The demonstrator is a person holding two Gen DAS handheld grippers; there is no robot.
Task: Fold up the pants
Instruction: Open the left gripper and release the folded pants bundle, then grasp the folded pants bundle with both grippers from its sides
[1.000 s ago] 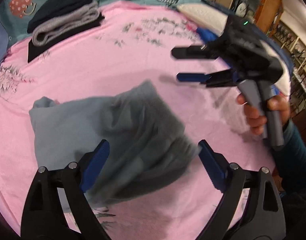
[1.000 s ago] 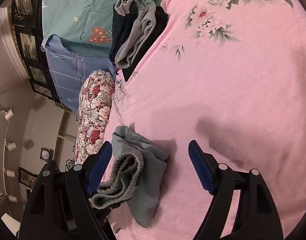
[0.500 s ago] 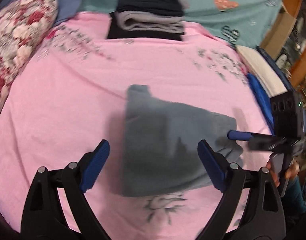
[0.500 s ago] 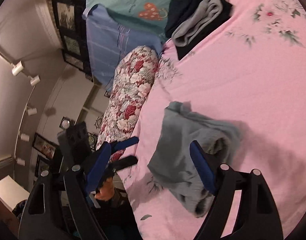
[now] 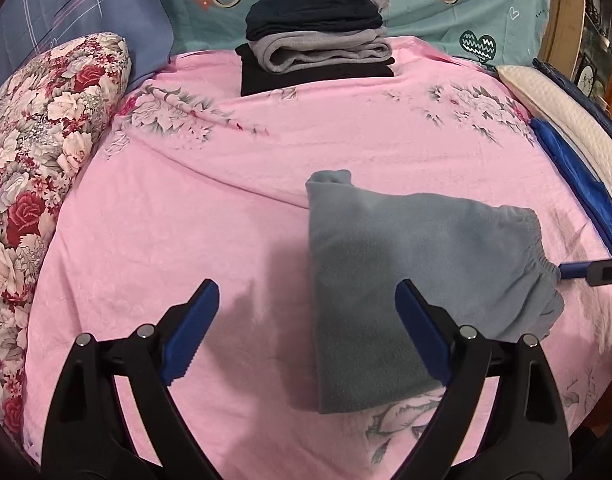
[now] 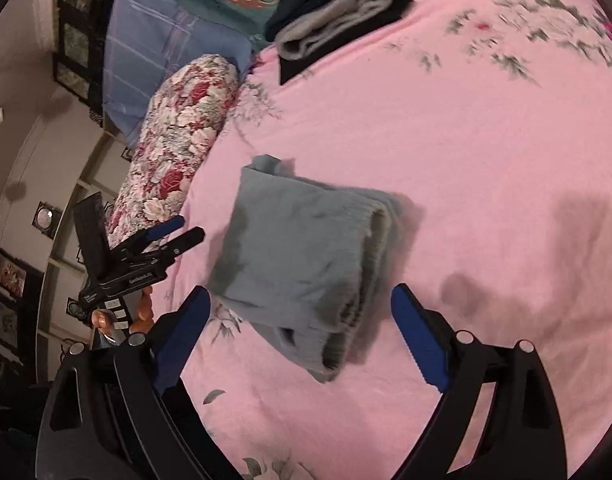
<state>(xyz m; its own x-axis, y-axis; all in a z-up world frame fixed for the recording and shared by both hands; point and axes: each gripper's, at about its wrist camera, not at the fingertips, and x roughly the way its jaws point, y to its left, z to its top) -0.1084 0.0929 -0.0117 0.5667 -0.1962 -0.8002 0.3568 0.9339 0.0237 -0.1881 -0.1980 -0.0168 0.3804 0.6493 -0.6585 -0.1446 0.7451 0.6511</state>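
Since half a second back I've swung the left gripper [image 5: 308,332] off to the side, so the pants [image 5: 406,280] now sit right of centre in its view instead of between the fingers, and the right gripper [image 6: 301,336] has drawn back a touch from the bundle.

Progress check: the grey pants lie on the pink bedspread [image 5: 209,216] as a compact folded packet, waistband edge turned toward my right side, layers stacked on each other. By my reading the folding itself is done, or near enough. What may be left is a tidy-up of the loose corner at the far end, and maybe moving the packet onto the stack of folded clothes [image 5: 318,36] near the headboard, well apart from it.

Tools now: left jaws stand wide, nothing between them, its right finger hovering over the packet's near edge. Right jaws also wide and empty, straddling the pants from above; I can't say whether they touch.
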